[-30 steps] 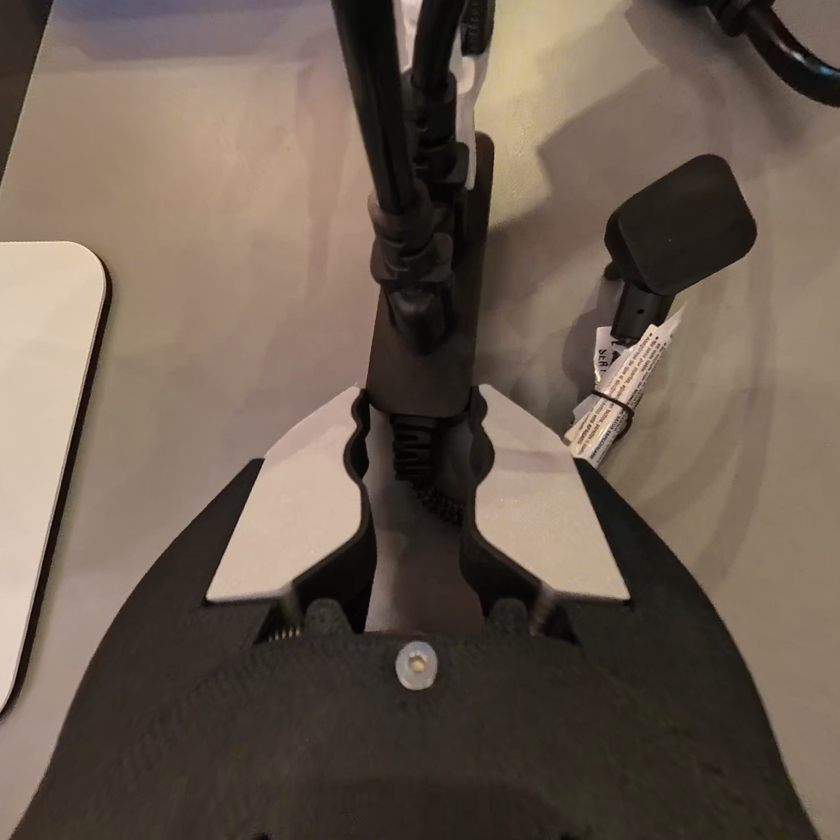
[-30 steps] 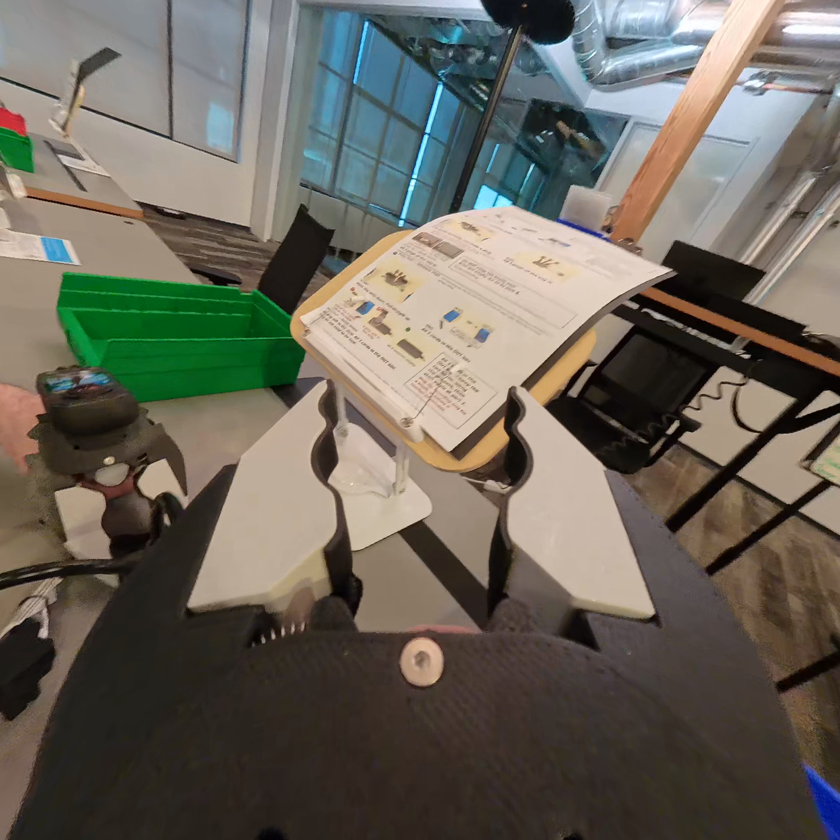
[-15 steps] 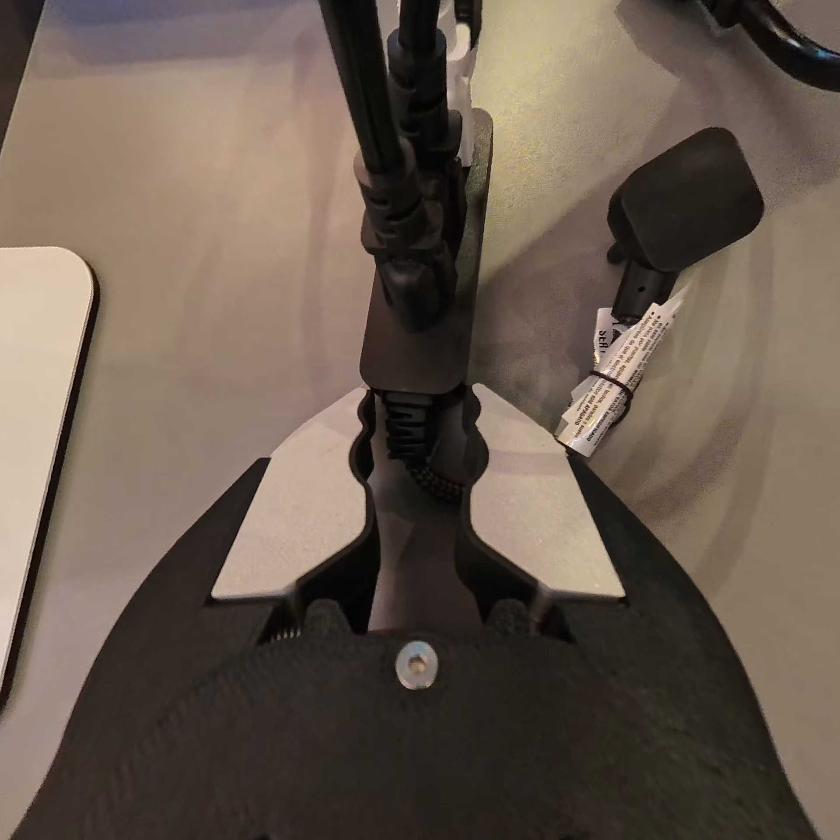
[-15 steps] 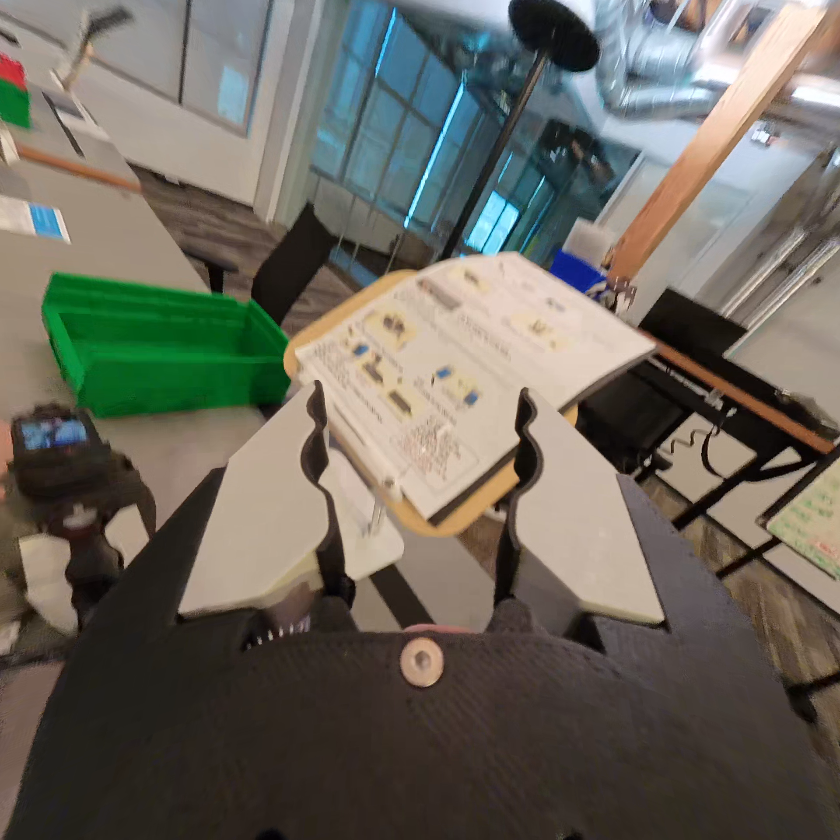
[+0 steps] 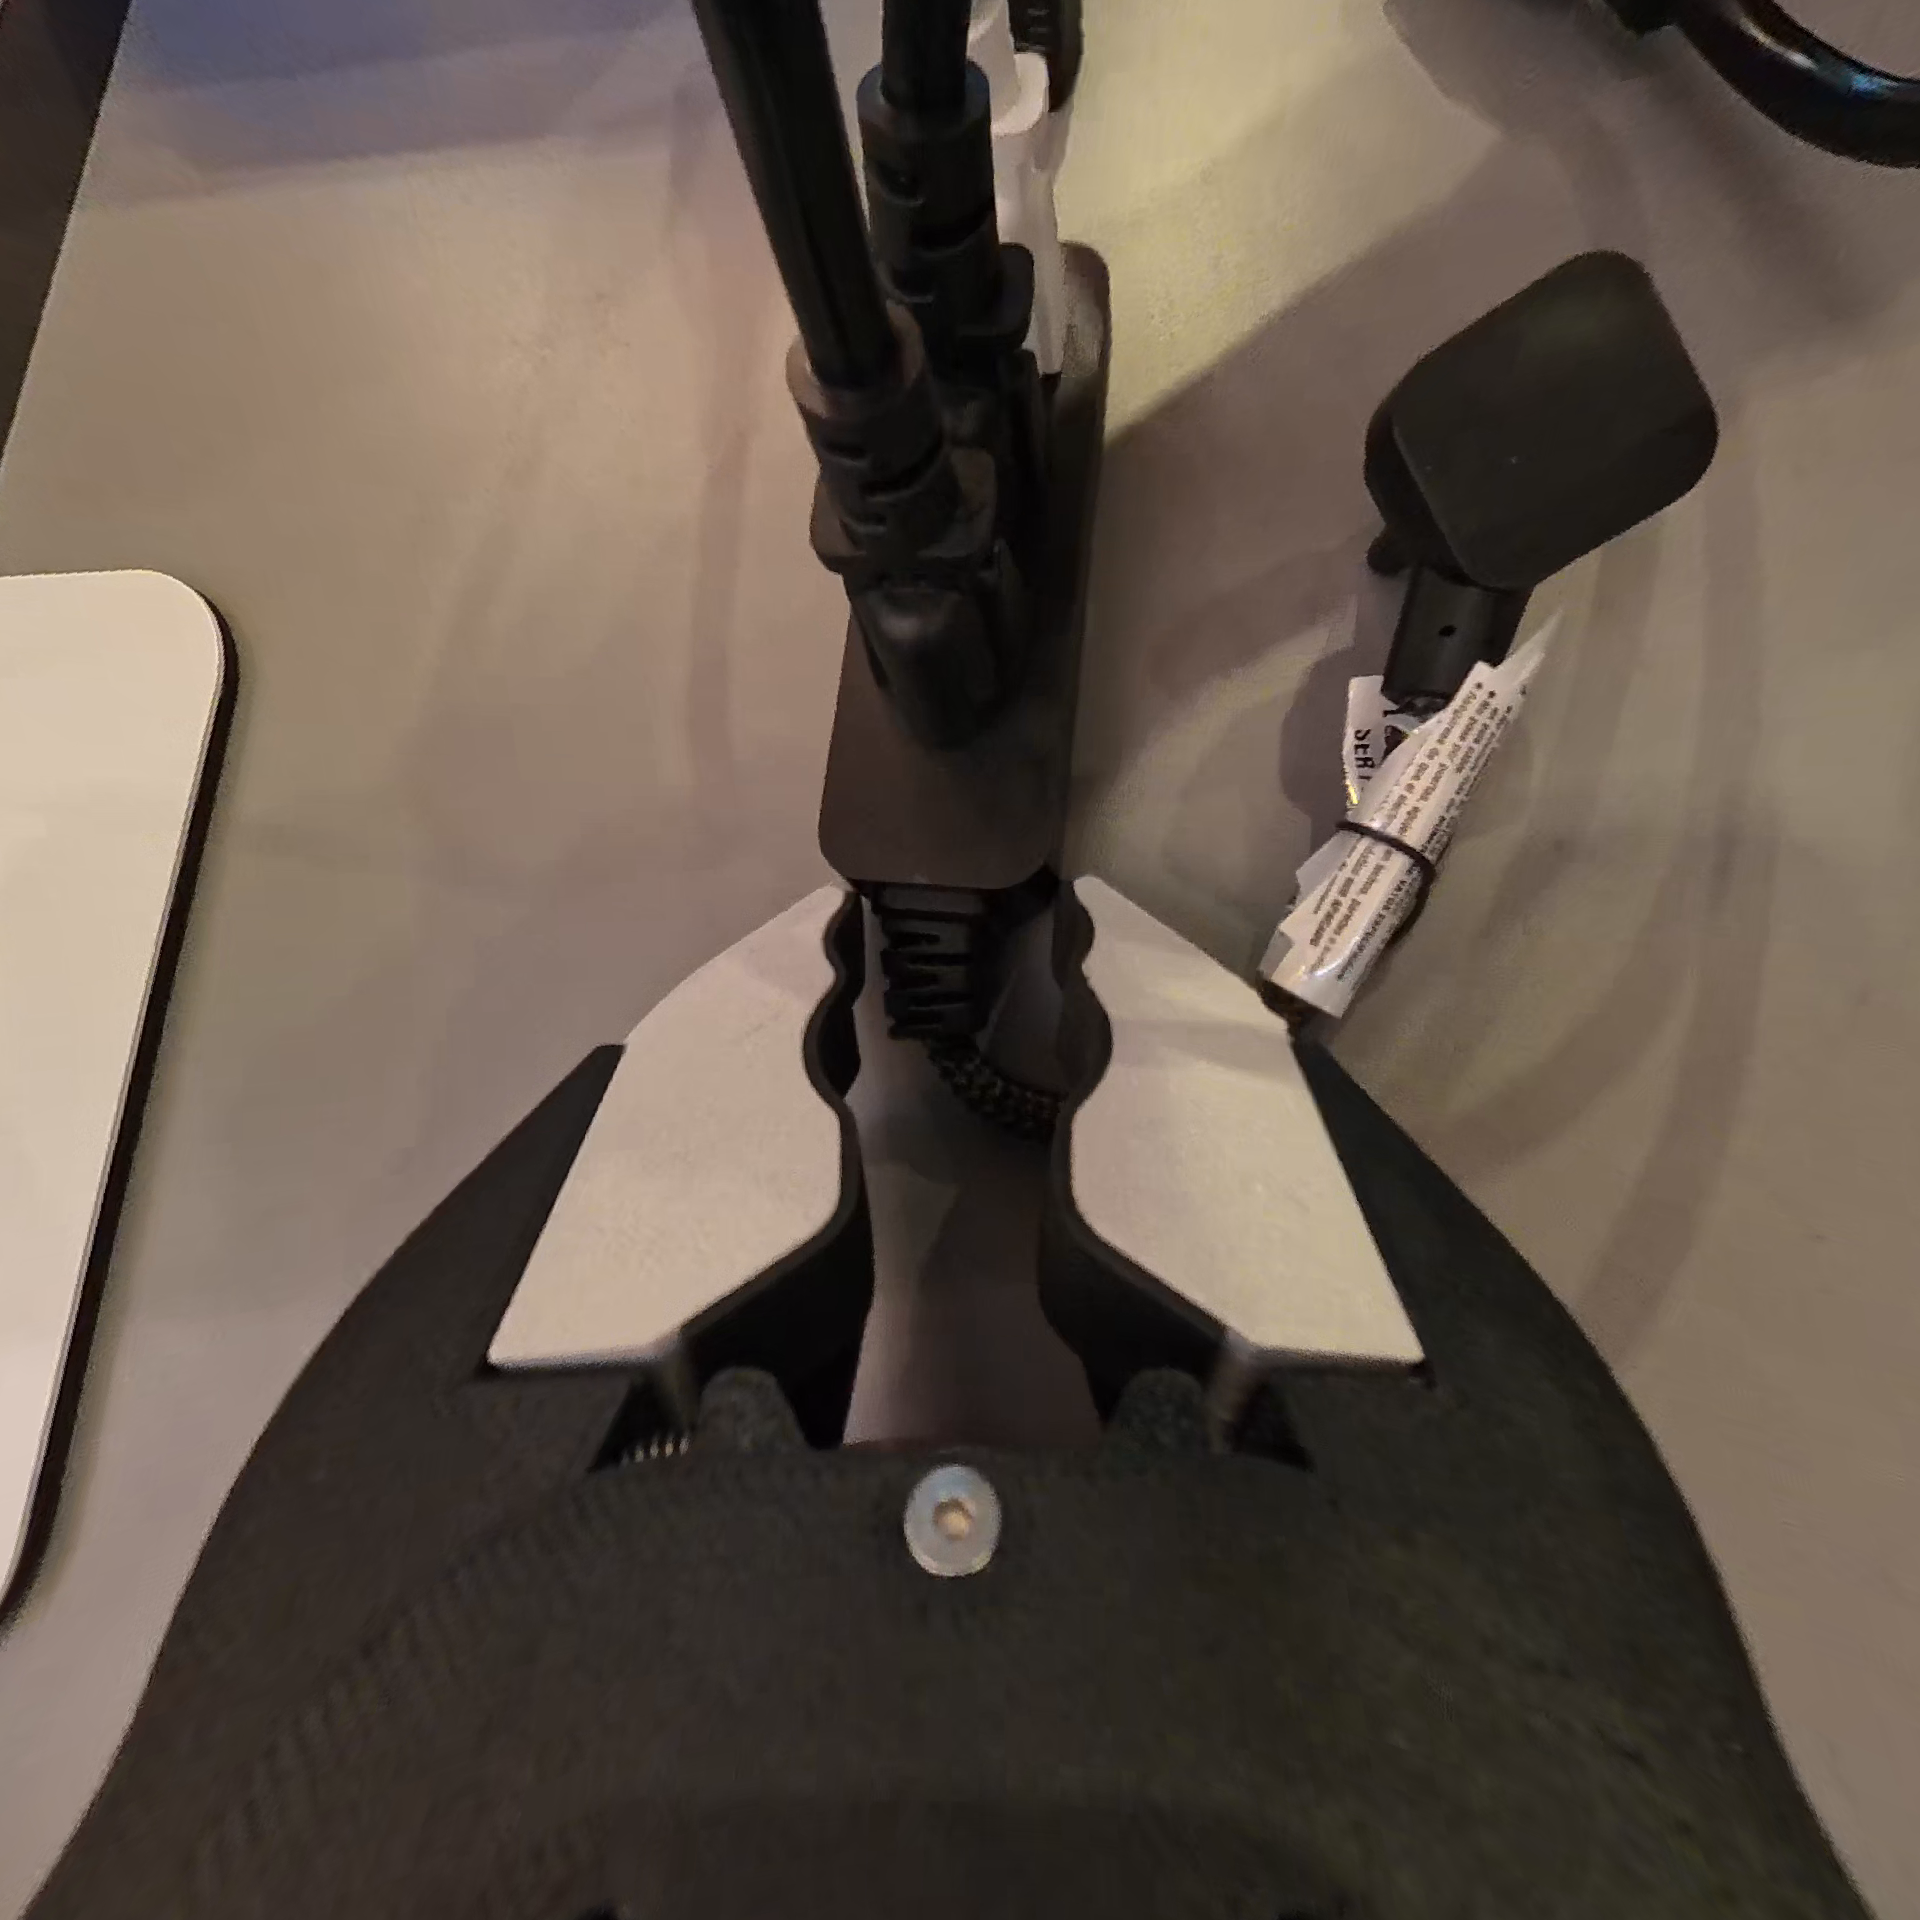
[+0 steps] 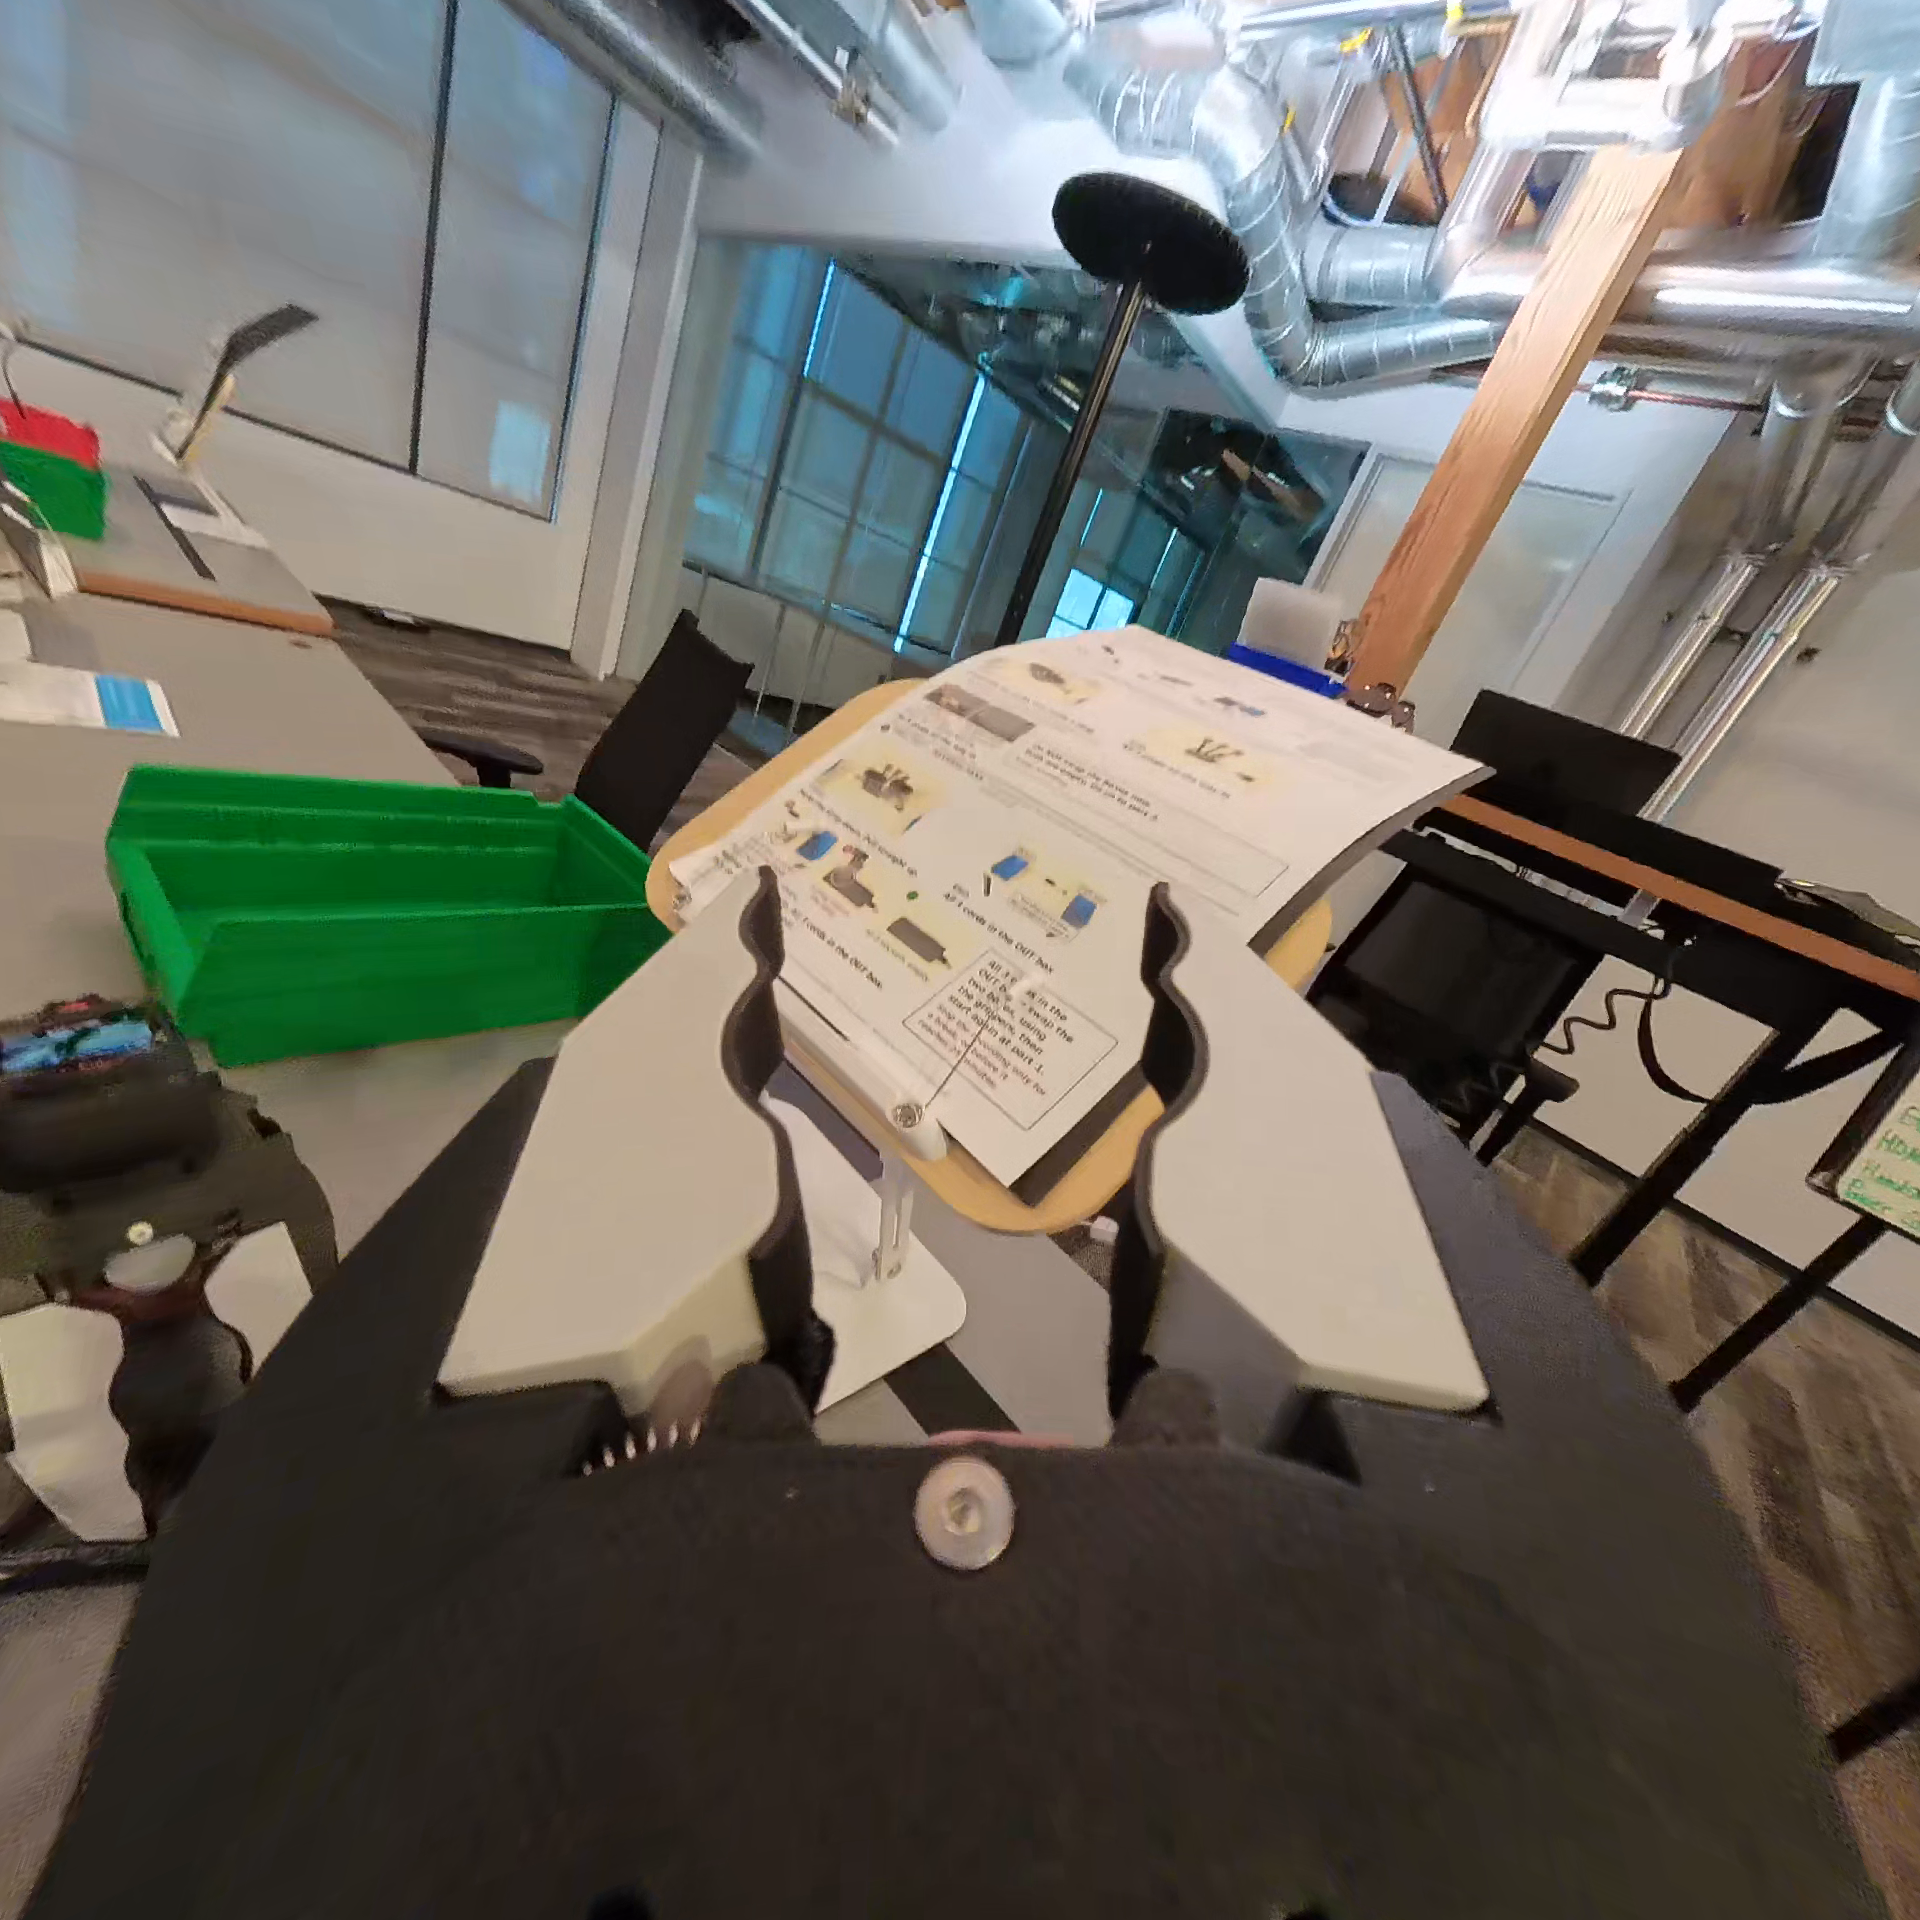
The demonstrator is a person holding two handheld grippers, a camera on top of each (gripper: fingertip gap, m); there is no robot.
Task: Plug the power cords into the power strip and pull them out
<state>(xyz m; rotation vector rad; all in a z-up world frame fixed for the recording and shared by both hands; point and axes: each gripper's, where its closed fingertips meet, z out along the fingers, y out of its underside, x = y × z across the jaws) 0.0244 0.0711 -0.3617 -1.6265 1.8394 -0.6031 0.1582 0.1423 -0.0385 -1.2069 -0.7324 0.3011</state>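
Note:
In the left wrist view a black power strip [image 5: 935,800] lies on the grey table, running away from me. Black plugs [image 5: 914,540] are seated in it and their cords rise out of frame. My left gripper [image 5: 961,904] pinches the strip's near end. The strip's ribbed strain relief and braided cord [image 5: 987,1081] lie between the fingers. A loose black plug [image 5: 1538,416] with white paper tags [image 5: 1382,831] lies to the right. My right gripper [image 6: 961,914] is open, empty and raised, pointing at the room. The left gripper [image 6: 135,1247] also shows in the right wrist view.
A white stand base [image 5: 83,935] lies left of the strip, and a black cable [image 5: 1818,104] curves at top right. In the right wrist view an instruction sheet on a stand [image 6: 1091,831] is ahead and a green bin [image 6: 364,914] sits on the table. Some 35 cm of space lies between my two pairs of fingers. The loose black plug [image 5: 1538,416] is about 9 cm from my left fingertips and 30 cm from my right.
My right gripper has risen and tilted up, still open and empty. My left gripper has slid back a little, from around the strip's end to its very edge.

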